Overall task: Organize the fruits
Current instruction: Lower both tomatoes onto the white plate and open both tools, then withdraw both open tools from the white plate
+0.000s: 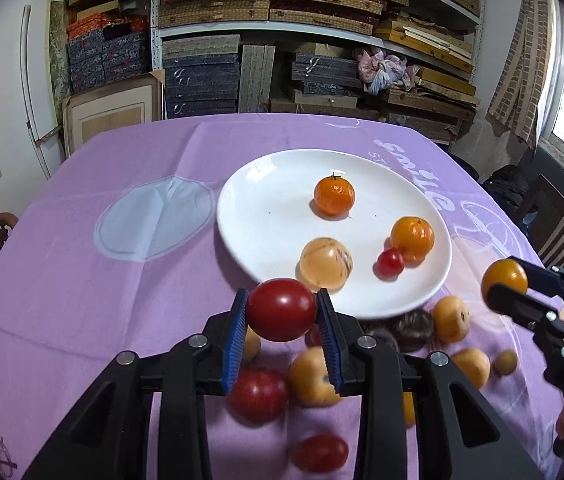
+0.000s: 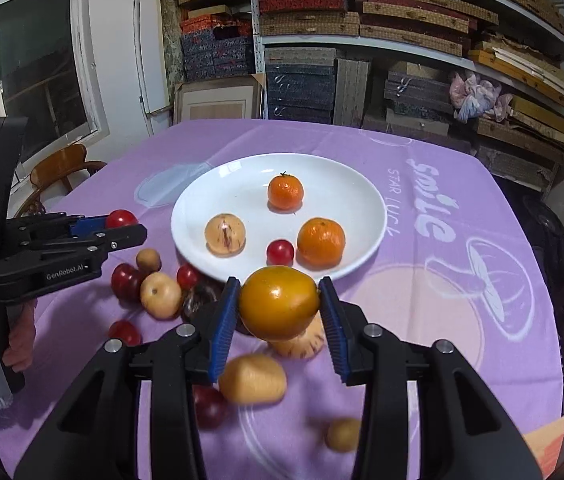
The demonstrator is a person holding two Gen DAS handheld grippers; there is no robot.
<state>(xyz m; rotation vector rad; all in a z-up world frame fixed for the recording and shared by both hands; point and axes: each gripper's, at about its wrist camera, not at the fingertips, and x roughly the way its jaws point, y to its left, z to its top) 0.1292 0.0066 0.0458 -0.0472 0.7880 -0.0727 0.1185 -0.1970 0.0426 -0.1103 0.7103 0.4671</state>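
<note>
My left gripper (image 1: 281, 312) is shut on a red tomato (image 1: 281, 309), held above the table just short of the white plate (image 1: 250, 200). My right gripper (image 2: 279, 304) is shut on an orange-yellow fruit (image 2: 278, 302), also near the plate's (image 2: 202, 200) front rim. The plate holds two tangerines (image 2: 285, 191) (image 2: 321, 241), a pale round fruit (image 2: 225, 234) and a small red tomato (image 2: 280, 251). Loose fruits lie on the cloth in front of the plate: red ones (image 2: 126, 281), tan ones (image 2: 160, 294) and a dark one (image 1: 414, 326).
The table wears a purple cloth (image 1: 102, 312) with white print. Shelves with stacked boxes (image 1: 282, 20) stand behind it. A wooden chair (image 2: 62, 168) is at the left and a dark chair (image 1: 554, 220) at the right. The left gripper (image 2: 122, 226) shows in the right wrist view, the right gripper (image 1: 508, 282) in the left.
</note>
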